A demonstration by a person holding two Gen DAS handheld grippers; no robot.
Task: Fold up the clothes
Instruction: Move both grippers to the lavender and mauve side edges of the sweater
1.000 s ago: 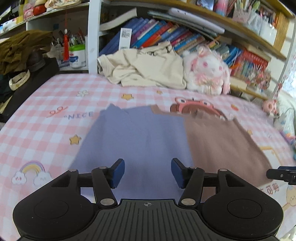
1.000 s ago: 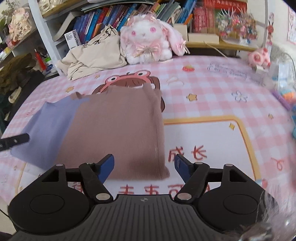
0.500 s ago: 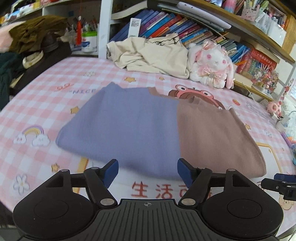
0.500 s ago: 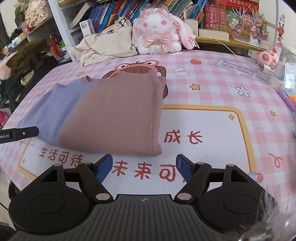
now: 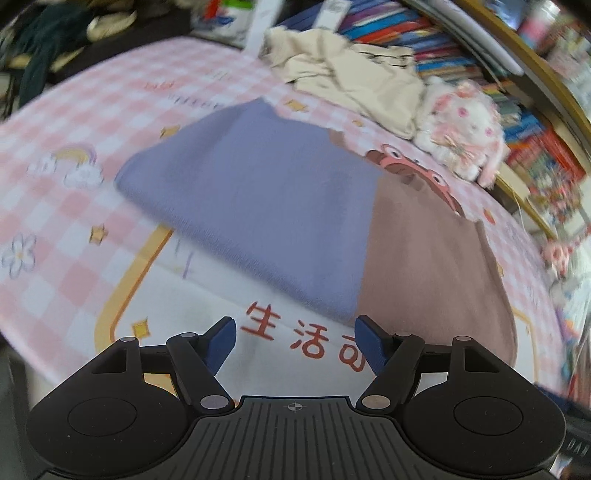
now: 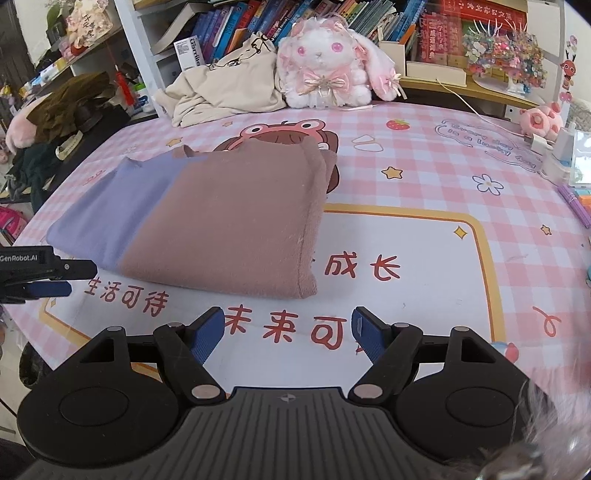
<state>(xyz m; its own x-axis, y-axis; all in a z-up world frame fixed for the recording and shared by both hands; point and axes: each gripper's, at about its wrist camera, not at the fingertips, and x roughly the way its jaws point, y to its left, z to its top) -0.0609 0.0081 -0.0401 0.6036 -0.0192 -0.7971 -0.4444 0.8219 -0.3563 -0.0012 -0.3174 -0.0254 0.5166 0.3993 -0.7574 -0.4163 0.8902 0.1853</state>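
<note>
Left gripper [image 5: 293,334] jaws just spread wide, grasping nothing; right gripper [image 6: 288,330] likewise released. Risk: snagging only top layer of folded sweater [image 6: 207,218], undoing fold; dragging it across surface [image 6: 424,258].

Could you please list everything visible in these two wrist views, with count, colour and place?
folded garment: one, purple and brown halves, flat on the mat, near centre.
mat: one, pink check with a white panel, covers the table.
cream garment: one, crumpled, far edge by the shelves.
plush rabbit: one, white and pink, right of the cream garment.
books: many, mixed colours, on the shelves behind.
pink pig toy: one, far right.
left gripper: open, empty; jaws have just been opening.
right gripper: open, empty.
</note>
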